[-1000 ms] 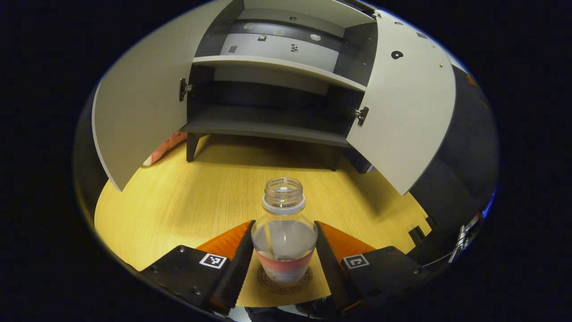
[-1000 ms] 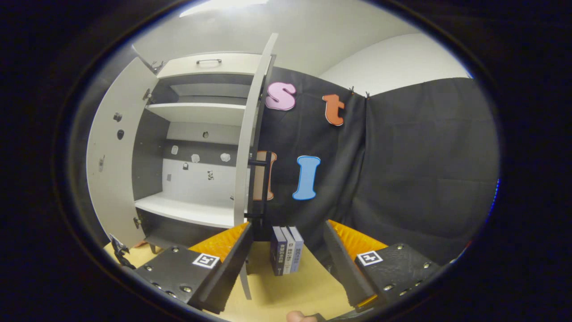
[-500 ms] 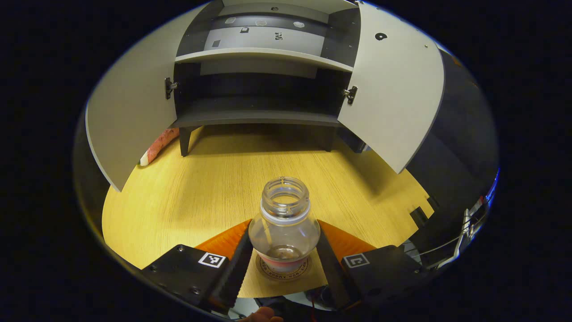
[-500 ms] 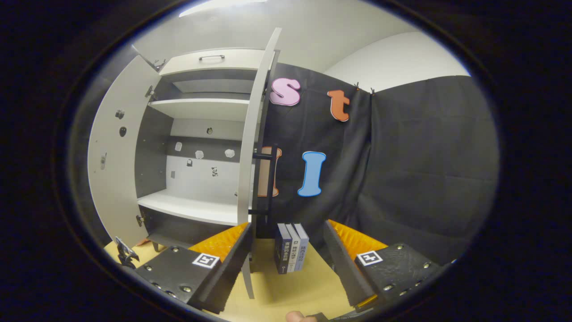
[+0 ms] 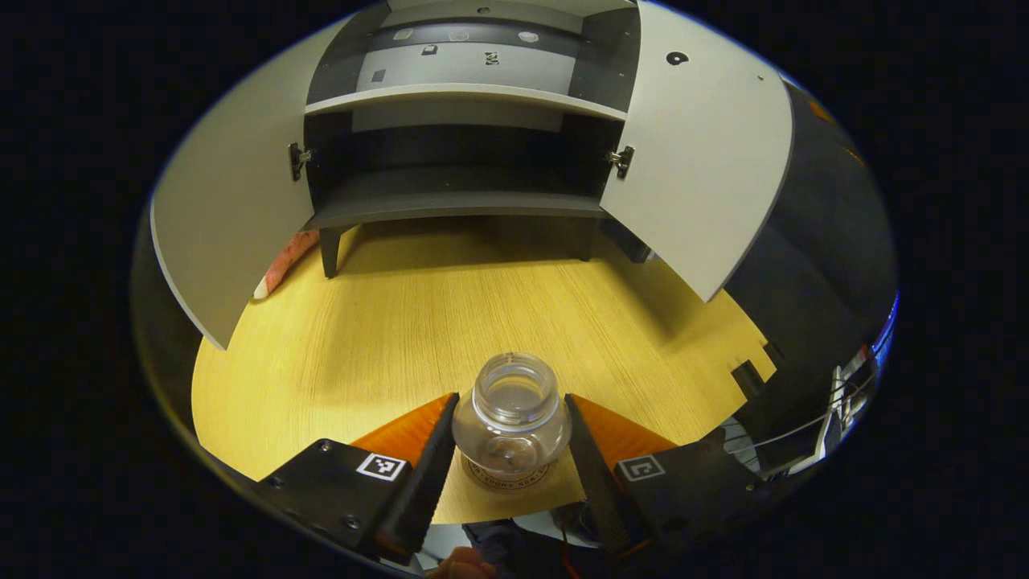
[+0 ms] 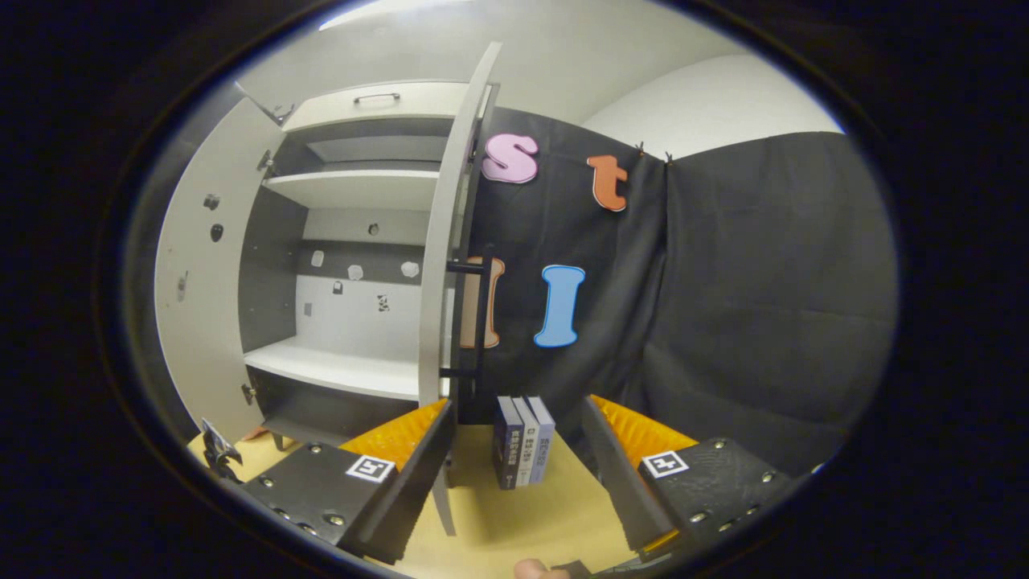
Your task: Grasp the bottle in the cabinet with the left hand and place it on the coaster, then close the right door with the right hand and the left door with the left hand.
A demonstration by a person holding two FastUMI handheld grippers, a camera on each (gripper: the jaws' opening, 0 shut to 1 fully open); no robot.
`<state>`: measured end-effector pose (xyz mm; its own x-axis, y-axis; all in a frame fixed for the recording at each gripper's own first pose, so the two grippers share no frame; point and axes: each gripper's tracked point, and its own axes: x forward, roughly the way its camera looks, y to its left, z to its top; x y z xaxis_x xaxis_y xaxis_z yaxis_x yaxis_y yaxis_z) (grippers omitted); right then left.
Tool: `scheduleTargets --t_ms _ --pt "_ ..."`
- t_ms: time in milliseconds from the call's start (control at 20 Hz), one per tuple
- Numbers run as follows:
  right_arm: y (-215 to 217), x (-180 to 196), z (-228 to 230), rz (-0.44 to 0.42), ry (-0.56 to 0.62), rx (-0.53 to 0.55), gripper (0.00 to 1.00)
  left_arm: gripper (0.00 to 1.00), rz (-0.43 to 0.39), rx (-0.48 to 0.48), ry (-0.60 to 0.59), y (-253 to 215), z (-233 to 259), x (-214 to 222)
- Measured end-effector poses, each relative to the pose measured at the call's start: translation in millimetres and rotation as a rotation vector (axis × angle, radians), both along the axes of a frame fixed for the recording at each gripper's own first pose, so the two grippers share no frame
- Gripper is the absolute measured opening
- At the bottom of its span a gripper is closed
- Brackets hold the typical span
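Standing on the coaster, the bottle is seen from higher above than half a second ago — its open mouth faces the camera. The left gripper is spread, fingers beside the clear, capless bottle without pressing. Bare table lies ahead, between both swung-out doors. The right gripper is held open near the right door edge.

You face a wooden table under warm light; black cloth wall hangs behind, white wall above, books upright.
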<state>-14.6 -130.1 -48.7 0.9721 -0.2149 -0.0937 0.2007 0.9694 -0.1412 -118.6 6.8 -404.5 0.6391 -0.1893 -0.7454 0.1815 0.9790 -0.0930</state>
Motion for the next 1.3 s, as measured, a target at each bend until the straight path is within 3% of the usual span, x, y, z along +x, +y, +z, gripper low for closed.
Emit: scheduleTargets --t_ms 350,1200,1300 --pt "-0.7 3.8 -7.1 0.001 0.009 0.004 0.94 0.81 -0.045 0.037 -0.008 -4.0 6.0 -1.3" --pt "2.1 4.9 -8.7 0.013 0.014 0.013 0.94 0.84 -0.035 0.036 -0.018 -5.0 21.8 -2.2" --pt "3.2 5.0 -9.4 0.016 0.015 0.016 0.94 0.80 -0.027 0.029 -0.032 -5.1 28.2 0.5"
